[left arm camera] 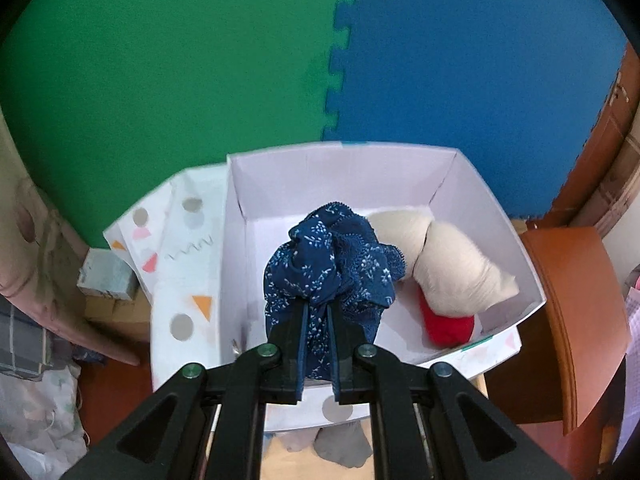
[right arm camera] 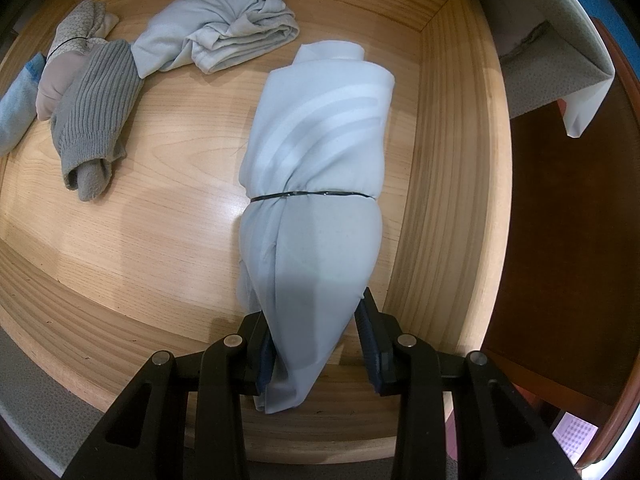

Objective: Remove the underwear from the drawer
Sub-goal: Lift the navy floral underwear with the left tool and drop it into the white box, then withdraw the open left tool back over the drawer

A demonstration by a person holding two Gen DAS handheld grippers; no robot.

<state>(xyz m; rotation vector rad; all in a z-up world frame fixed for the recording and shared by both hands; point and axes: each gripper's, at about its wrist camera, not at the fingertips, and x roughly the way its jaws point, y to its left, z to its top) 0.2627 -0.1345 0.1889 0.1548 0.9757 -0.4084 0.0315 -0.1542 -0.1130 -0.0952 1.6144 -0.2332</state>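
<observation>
While the left gripper [left arm camera: 318, 316] pinches the navy floral underwear [left arm camera: 332, 256] above the white box [left arm camera: 532, 280], it may snag when let go (lace edge). The right gripper [right arm camera: 316, 344] clamps a pale rolled garment [right arm camera: 316, 184] in the wooden drawer [right arm camera: 448, 184]; its loose tail could slip.

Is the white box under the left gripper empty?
No. The white box already holds a cream bundle and a red cloth.

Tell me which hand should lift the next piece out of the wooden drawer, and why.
Right. The right gripper is already down in the wooden drawer, fingers around the light blue rolled bundle. The left gripper is occupied, shut on the navy patterned underwear over the white box.
</observation>
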